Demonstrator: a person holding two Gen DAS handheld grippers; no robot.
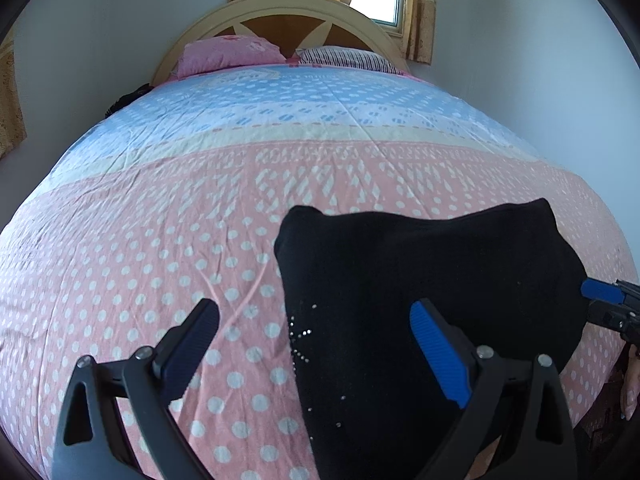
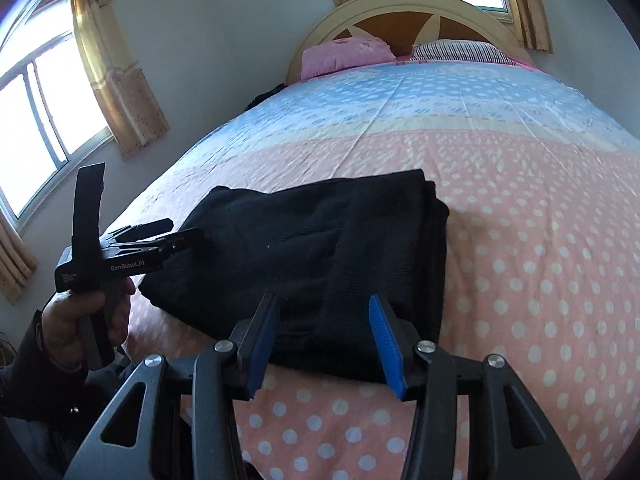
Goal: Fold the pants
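Observation:
The black pants (image 1: 424,280) lie folded into a compact stack on the pink dotted bedspread (image 1: 160,248), near the bed's front edge; they also show in the right wrist view (image 2: 320,248). My left gripper (image 1: 316,320) is open and empty, its right finger over the pants' left edge. It also appears in the right wrist view (image 2: 176,230), at the stack's left side. My right gripper (image 2: 322,320) is open and empty, just in front of the stack's near edge. Its blue-padded tip shows in the left wrist view (image 1: 600,292) at the pants' right side.
The bedspread turns blue toward the headboard (image 1: 296,16), where a pink pillow (image 1: 228,54) and a striped pillow (image 1: 348,58) lie. Curtained windows stand behind the headboard and on the left wall (image 2: 36,120). A dark object (image 1: 128,98) sits by the bed's far left edge.

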